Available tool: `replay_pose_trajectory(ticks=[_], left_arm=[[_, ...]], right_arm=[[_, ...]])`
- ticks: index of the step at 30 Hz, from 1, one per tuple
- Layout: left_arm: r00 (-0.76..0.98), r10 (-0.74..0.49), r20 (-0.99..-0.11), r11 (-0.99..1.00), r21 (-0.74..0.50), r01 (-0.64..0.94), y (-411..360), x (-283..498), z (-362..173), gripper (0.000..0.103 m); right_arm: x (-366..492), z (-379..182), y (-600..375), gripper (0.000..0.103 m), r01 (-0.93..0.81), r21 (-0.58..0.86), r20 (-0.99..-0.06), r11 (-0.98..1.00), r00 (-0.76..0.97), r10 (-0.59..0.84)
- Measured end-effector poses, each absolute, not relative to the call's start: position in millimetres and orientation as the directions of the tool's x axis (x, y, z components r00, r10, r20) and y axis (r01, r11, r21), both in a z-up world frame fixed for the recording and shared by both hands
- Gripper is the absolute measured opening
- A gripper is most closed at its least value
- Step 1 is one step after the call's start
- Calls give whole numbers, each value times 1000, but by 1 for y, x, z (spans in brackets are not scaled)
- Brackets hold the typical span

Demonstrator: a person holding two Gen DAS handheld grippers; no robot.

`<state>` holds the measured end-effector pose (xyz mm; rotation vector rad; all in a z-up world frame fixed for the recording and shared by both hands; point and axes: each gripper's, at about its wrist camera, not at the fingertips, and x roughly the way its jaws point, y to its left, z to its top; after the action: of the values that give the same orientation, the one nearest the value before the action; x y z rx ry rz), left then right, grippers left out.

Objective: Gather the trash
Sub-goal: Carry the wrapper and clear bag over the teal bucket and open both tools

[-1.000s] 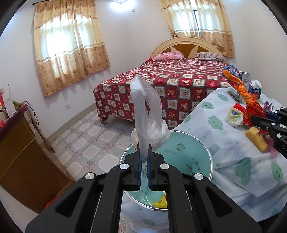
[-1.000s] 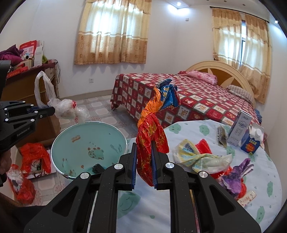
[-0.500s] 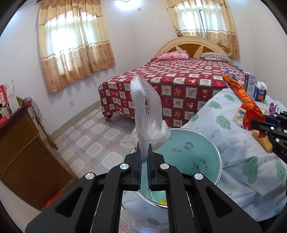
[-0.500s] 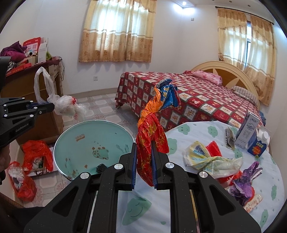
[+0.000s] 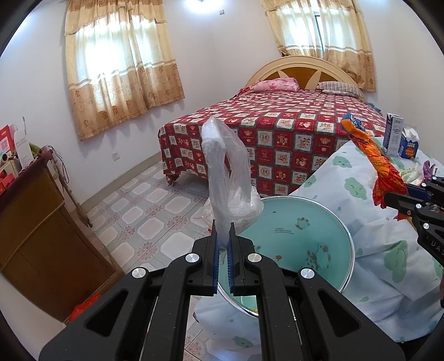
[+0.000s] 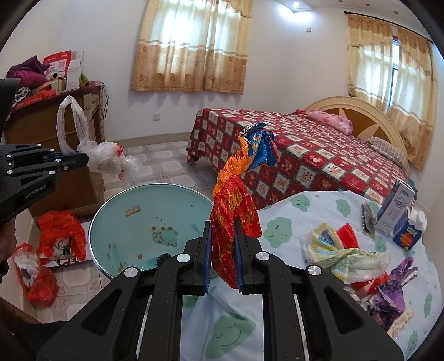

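White walls [image 5: 33,91], curtained windows [image 6: 191,47], checkered bed [image 5: 280,133], tiled floor [image 5: 144,211].

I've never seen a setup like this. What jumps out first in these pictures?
Two black grippers, each pinching trash: the right gripper is shut on a crumpled red-and-orange wrapper sticking up over the table's edge, and the left gripper is shut on a clear plastic bag. Between and below them sits a big teal basin beside the table. Behind, a bed with a red patchwork cover fills the room.

Bright daylight through curtained windows [image 5: 119,69], ceiling lamp [image 6: 296,4] glare, sharp focus, fisheye-bent edges, dark vignetted corners.
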<state>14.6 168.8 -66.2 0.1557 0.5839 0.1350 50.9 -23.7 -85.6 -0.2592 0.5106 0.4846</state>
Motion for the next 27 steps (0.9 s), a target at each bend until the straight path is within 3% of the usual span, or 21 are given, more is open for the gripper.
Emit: replay_pose_trajectory(ticks=[27], left_arm=[[825,130,-550,984,171,-41,161,14,-69,7]], right_arm=[[50,-88,-16,15,-528,-116,-533,841,747,396]])
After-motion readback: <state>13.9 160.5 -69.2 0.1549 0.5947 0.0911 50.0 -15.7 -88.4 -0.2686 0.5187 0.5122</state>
